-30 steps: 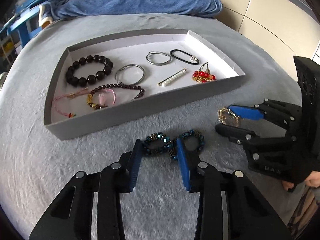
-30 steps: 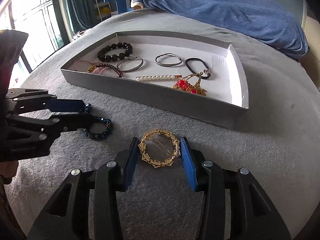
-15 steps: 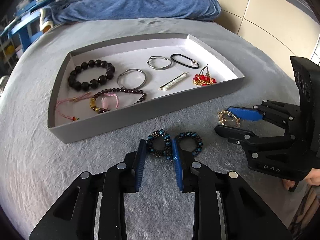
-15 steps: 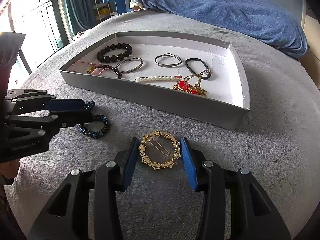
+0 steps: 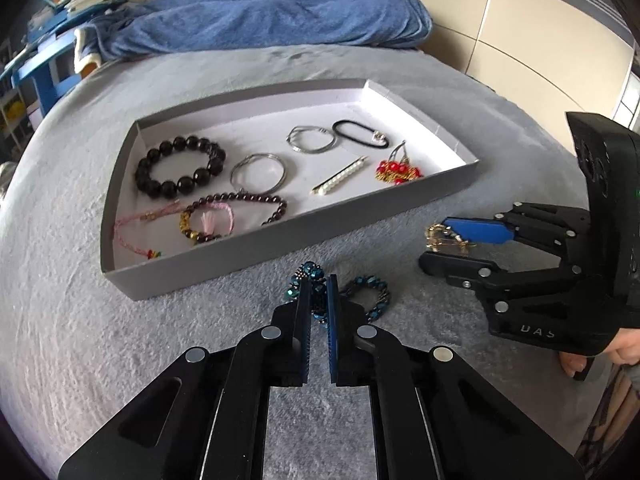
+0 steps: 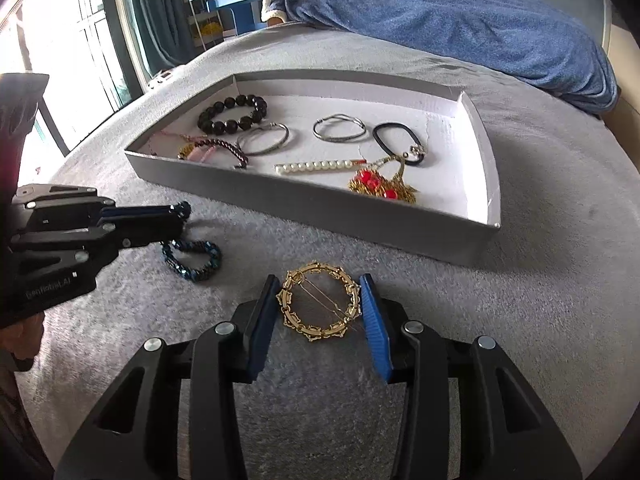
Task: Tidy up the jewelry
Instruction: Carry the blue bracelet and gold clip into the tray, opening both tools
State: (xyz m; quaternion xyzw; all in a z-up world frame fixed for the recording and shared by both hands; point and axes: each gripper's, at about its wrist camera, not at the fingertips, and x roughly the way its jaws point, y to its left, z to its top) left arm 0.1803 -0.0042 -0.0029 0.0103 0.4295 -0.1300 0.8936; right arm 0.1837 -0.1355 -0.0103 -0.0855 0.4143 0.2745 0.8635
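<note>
A: Pinching one loop of a blue beaded bracelet (image 5: pixel 320 292), the left gripper (image 5: pixel 318 300) has just been closing, and its fingers (image 5: pixel 304 320) are now nearly together with the beads squeezed between them. The bracelet's other loop lies free on the grey bed cover (image 5: pixel 80 340), just in front of the grey tray (image 5: pixel 280 240).

B: And the right gripper (image 6: pixel 318 312)?

A: Its fingers (image 6: pixel 374 328) stand partly apart on either side of a round gold brooch (image 6: pixel 318 306) lying flat on the bed. The pads look to be at the ring's edges, though whether they press on it I cannot tell.

B: What's already in the tray?

A: A black bead bracelet (image 5: pixel 178 172), two silver bangles, a black hair tie (image 5: pixel 360 134), a pearl hair clip (image 5: pixel 340 176), red and gold earrings (image 5: pixel 398 170), and pink cord bracelets.

B: So which step is this?

A: Picking up the last two loose pieces, I judge. Next, each hand would need a firm hold, then a lift clear of the tray's near wall and a release over a bare patch of its white floor.
</note>
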